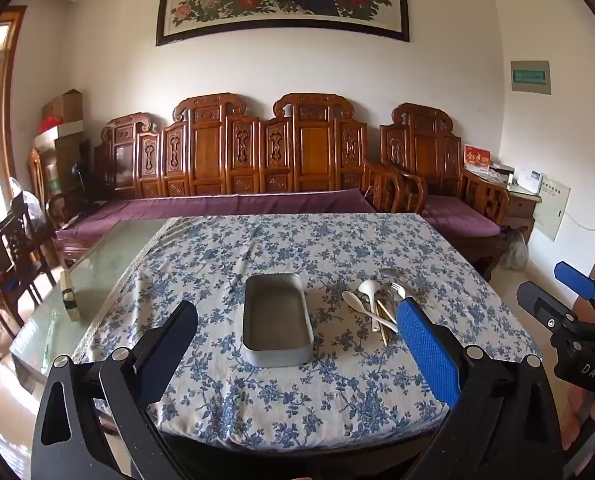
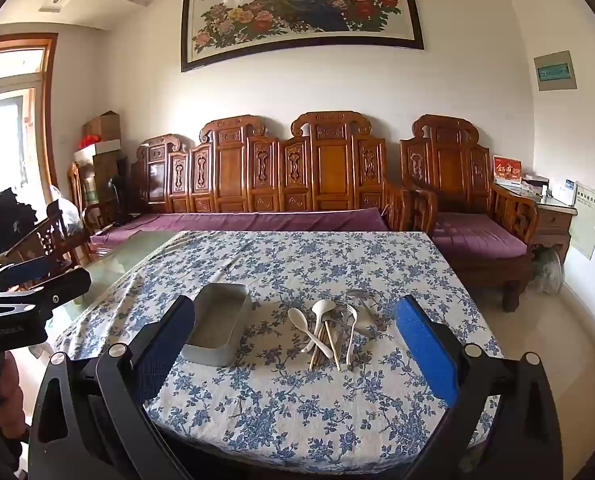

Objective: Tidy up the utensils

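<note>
A grey rectangular tin (image 1: 277, 318) stands open and empty on the blue floral tablecloth (image 1: 297, 400); it also shows in the right wrist view (image 2: 217, 330). To its right lies a pile of utensils (image 1: 381, 304) (image 2: 333, 326): white spoons, a white fork, wooden chopsticks and metal cutlery. My left gripper (image 1: 293, 344) is open and empty, held above the table's near edge facing the tin. My right gripper (image 2: 293, 340) is open and empty, held near the front edge facing the pile; it also shows in the left wrist view (image 1: 553, 292).
A bare glass tabletop (image 1: 97, 272) extends left of the cloth, with a small wooden block (image 1: 70, 296) on it. A carved wooden sofa with purple cushions (image 1: 233, 200) stands behind the table. Wooden chairs (image 1: 13, 256) stand at the left.
</note>
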